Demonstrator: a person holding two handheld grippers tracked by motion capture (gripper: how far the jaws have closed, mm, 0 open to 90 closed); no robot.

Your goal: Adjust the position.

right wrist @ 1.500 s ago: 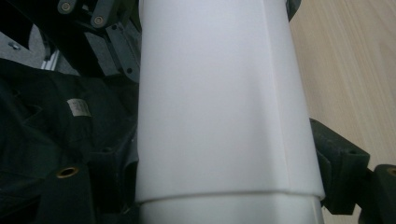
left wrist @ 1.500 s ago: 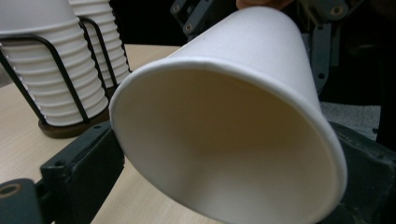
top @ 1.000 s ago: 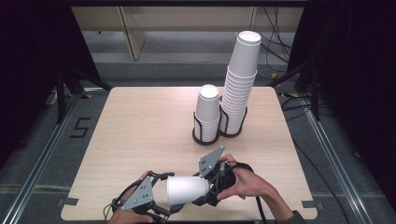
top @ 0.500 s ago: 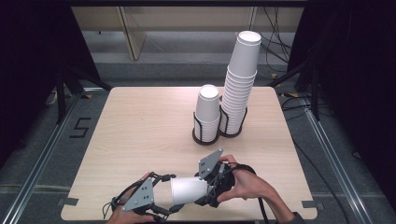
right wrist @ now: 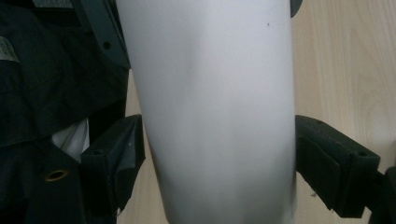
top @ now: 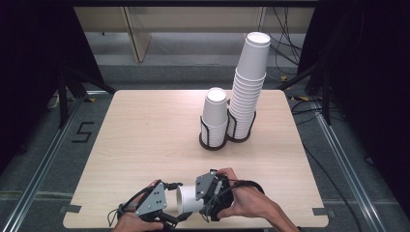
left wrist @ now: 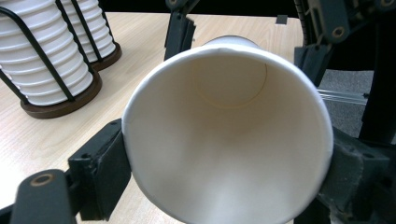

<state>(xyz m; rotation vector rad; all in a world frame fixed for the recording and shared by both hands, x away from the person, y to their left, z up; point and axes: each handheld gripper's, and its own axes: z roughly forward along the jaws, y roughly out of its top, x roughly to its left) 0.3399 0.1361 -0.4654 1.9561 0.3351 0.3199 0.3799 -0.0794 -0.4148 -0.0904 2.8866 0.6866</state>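
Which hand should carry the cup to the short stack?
Right, likely: the right gripper holds the cup by its wall, nearer the short stack. The left gripper, just closed, pinches the rim, obstructing the mouth.

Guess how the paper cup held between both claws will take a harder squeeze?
Paper cup is thin-walled and open-mouthed, so its rim would probably buckle. It looks light. Lying sideways and tapered, it would likely roll in a curve on the table if released.

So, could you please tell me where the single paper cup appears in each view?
High view: paper cup lies sideways at bottom centre.
Left gripper view: its open mouth faces the camera, centre.
Right gripper view: its white side runs upright, centre.
Shared landmark: the wooden table.
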